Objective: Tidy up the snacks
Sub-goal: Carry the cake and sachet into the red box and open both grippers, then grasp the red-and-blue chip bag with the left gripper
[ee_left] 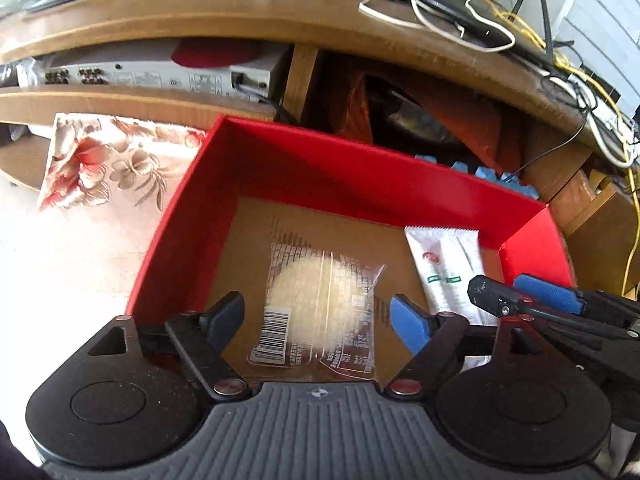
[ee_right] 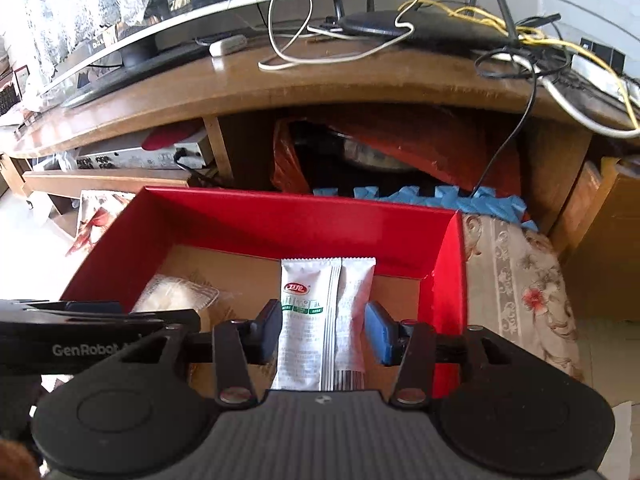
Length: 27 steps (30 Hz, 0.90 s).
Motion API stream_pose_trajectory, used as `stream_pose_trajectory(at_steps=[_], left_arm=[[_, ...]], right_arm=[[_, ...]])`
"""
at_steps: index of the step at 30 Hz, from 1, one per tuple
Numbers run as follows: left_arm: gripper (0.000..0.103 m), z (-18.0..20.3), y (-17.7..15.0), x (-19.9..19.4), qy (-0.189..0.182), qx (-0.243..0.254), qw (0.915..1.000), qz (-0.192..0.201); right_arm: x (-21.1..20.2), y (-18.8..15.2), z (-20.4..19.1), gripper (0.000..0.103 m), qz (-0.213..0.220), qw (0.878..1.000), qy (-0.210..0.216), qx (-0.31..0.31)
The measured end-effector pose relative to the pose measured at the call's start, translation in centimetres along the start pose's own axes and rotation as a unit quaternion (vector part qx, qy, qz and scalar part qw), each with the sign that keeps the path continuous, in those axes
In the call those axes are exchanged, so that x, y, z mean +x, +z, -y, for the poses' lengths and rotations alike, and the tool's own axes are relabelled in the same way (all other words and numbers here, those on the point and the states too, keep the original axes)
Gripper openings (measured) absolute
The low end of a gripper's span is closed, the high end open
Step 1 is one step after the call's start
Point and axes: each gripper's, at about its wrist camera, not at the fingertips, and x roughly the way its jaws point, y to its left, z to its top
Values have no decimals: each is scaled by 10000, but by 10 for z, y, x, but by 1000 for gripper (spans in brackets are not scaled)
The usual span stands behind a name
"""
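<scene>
Left gripper (ee_left: 316, 316) spread wide over clear-wrapped round cake (ee_left: 318, 312), flat on cardboard floor of red box (ee_left: 280, 160). Right gripper (ee_right: 325, 330) parted around white sachet (ee_right: 320, 320), pads not clearly touching it; sachet lying beside cake near box's right wall.

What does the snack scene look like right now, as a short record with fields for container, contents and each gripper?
container: red box with a brown cardboard floor, open top
contents: clear-wrapped round cake on the left, white sachet on the right, both lying flat
left gripper: open, fingers either side of the cake
right gripper: open, fingers either side of the sachet
behind box: wooden TV stand with router and cables
</scene>
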Motion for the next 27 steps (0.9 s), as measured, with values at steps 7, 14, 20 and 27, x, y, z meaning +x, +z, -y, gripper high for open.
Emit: stream_pose_trajectory(at_steps=[7, 14, 20, 27], left_arm=[[87, 0, -7, -24, -167, -25, 9998, 113], [87, 3, -24, -48, -369, -32, 9993, 110], [89, 4, -46, -73, -476, 61, 9987, 200], [89, 9, -74, -86, -744, -10, 9972, -63]], right_arm=[[-26, -6, -3, 46, 70, 10000, 2, -26], [-52, -23, -3, 46, 72, 10000, -27, -8], [-77, -41, 4, 46, 58, 9999, -58, 91], [-101, -56, 12, 46, 110, 9997, -58, 230]])
